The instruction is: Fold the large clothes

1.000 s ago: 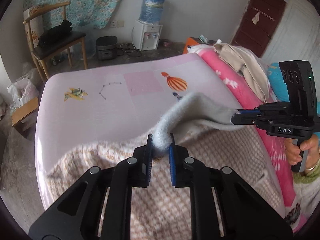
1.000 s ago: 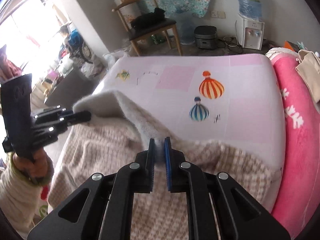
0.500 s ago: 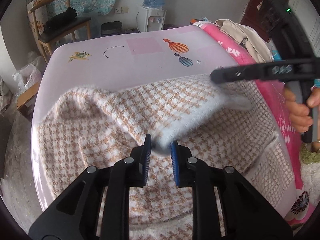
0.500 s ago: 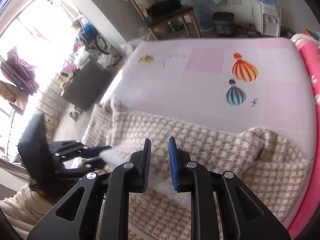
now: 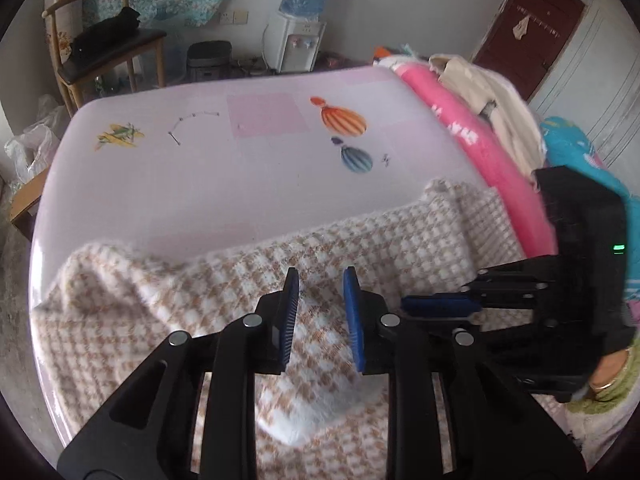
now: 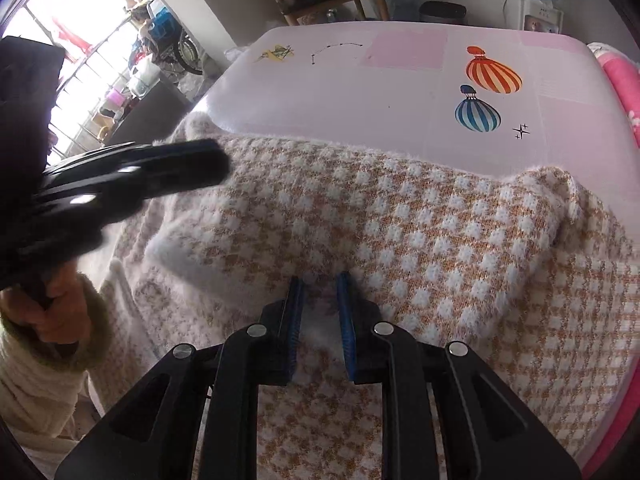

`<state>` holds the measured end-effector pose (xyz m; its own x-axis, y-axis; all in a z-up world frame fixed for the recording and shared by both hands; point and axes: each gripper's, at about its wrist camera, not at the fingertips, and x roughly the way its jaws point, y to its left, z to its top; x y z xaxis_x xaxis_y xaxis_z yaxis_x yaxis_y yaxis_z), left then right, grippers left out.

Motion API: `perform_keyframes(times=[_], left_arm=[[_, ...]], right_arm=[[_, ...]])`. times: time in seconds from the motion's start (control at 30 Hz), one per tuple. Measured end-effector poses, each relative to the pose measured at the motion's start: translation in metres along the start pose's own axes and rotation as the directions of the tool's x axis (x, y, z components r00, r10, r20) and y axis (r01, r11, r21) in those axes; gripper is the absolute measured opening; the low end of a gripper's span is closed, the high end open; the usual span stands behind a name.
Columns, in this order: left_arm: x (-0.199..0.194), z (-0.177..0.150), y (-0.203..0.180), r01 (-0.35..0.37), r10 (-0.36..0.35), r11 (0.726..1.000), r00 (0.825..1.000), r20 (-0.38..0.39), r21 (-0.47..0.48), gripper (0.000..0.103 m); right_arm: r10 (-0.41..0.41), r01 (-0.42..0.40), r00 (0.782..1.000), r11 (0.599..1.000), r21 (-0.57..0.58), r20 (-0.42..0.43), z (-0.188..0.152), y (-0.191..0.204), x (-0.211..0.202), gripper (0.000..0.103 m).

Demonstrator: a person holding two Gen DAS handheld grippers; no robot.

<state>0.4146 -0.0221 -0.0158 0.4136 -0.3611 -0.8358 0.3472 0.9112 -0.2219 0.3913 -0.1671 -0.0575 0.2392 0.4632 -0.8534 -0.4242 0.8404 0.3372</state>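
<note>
left wrist: sweater [image 5: 400, 240] under left gripper [image 5: 320, 300] and right gripper [image 6: 320, 300], jaws slightly parted, releasing.

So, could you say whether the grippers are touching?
Apart: the right wrist view shows sweater between left gripper and right gripper. Both jaws have just been opening, sweater between them.

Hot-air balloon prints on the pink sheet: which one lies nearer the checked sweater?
The blue-and-white striped balloon; it sits just above the beige-and-white checked sweater's folded edge, whereas the orange-striped balloon is farther up the pink sheet.
</note>
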Motion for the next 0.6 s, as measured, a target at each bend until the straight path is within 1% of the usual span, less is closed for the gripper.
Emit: perform_keyframes(times=[0.03,0.1,0.13,0.2,0.3,0.33,0.37,0.43,0.47,0.5,0.53,0.6], left_arm=[[0.011,-0.004,0.000,-0.026,0.026,1.000,0.999,-0.031,0.011,0.022],[0.005,-0.014,0.003,-0.021,0.021,0.999,1.000,-0.007,0.037,0.022],[0.001,-0.019,0.006,-0.030,0.031,0.998,0.999,-0.012,0.048,0.024],[-0.006,-0.028,0.014,-0.046,0.047,0.997,0.999,-0.020,0.056,0.024],[-0.013,-0.036,0.024,-0.049,0.051,0.997,0.998,-0.027,0.066,0.024],[-0.014,-0.037,0.025,-0.046,0.048,0.997,0.998,-0.029,0.068,0.024],[-0.013,-0.036,0.026,-0.045,0.047,0.997,0.999,-0.028,0.064,0.024],[-0.011,-0.036,0.026,-0.050,0.051,0.998,0.998,-0.025,0.043,0.024],[-0.011,-0.037,0.026,-0.054,0.054,0.998,0.998,-0.020,0.038,0.024],[-0.011,-0.038,0.026,-0.053,0.053,0.998,0.998,-0.015,0.033,0.024],[-0.012,-0.039,0.026,-0.050,0.050,0.998,0.999,-0.014,0.026,0.024],[-0.016,-0.042,0.028,-0.043,0.043,0.999,0.999,-0.017,0.016,0.024]], right_arm=[[0.004,-0.005,1.000,1.000,-0.003,-0.008,-0.004,-0.002,-0.003,0.019],[0.001,-0.001,1.000,1.000,-0.004,-0.023,-0.013,-0.004,-0.011,0.019],[-0.005,0.005,1.000,1.000,0.004,-0.029,-0.015,-0.009,-0.017,0.018],[-0.011,0.012,1.000,1.000,0.026,-0.027,-0.018,-0.016,-0.036,0.018],[-0.033,0.032,0.999,0.999,0.037,0.042,-0.008,-0.018,-0.060,0.020],[-0.043,0.041,0.997,0.999,0.035,0.064,-0.002,-0.017,-0.063,0.024],[-0.050,0.048,0.996,0.998,0.033,0.075,0.005,-0.017,-0.060,0.026],[-0.088,0.088,0.995,0.996,0.007,0.050,0.019,-0.017,-0.039,0.030],[-0.137,0.137,0.990,0.990,-0.015,0.016,0.018,-0.018,-0.023,0.031],[-0.159,0.159,0.987,0.987,-0.035,0.001,0.014,-0.023,-0.012,0.031],[-0.168,0.169,0.985,0.984,-0.057,0.033,0.010,-0.021,-0.012,0.031],[-0.201,0.204,0.979,0.976,-0.075,0.036,0.004,-0.015,-0.015,0.031]])
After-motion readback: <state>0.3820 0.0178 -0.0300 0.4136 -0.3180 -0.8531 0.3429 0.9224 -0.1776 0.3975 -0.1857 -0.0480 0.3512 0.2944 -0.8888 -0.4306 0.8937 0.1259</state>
